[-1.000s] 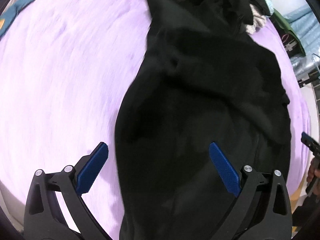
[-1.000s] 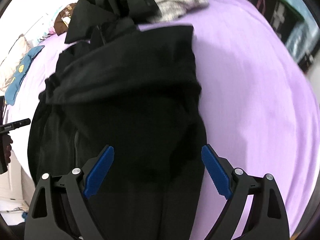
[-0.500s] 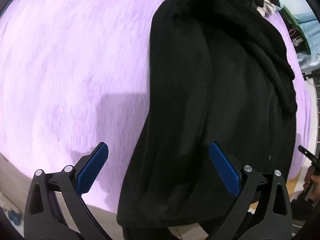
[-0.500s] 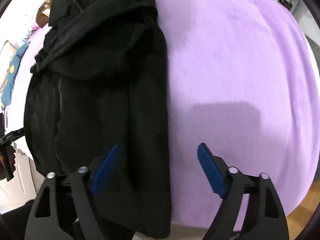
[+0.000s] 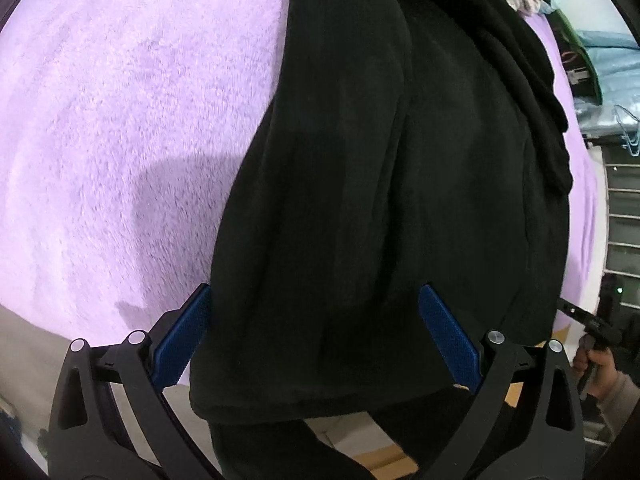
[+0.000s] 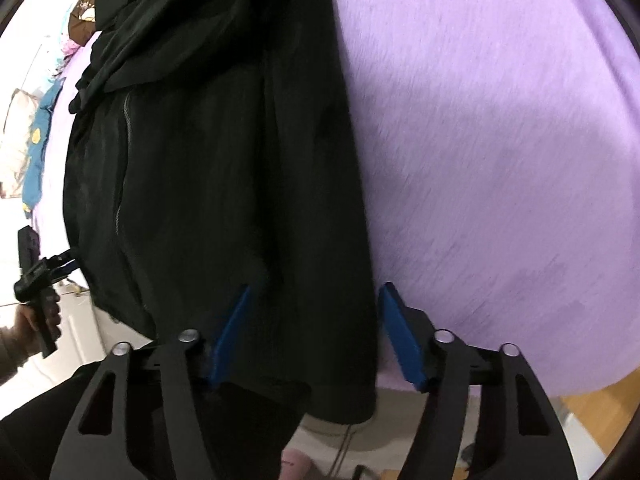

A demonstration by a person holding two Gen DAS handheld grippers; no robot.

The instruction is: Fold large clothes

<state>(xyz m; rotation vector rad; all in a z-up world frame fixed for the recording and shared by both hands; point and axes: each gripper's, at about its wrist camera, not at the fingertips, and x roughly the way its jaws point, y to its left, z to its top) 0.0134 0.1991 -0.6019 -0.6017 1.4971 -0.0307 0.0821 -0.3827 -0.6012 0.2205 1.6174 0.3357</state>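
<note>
A black jacket lies long on the purple blanket, and its hem hangs a little over the near edge of the bed. The left gripper is spread wide over the hem's left corner, not pressing. The right gripper is closing, with the hem's right edge between its jaws, pads not yet touching.

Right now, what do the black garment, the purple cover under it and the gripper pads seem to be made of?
Black garment: looks like a matte woven jacket fabric, perhaps synthetic; fine creases and a zipper line show, and there is no sheen.
Purple cover: plush fleece or short pile by the look; fuzzy brushed fibres are visible.
Pads on the right gripper: blue, probably moulded rubber or plastic; their edges are ridged.
</note>
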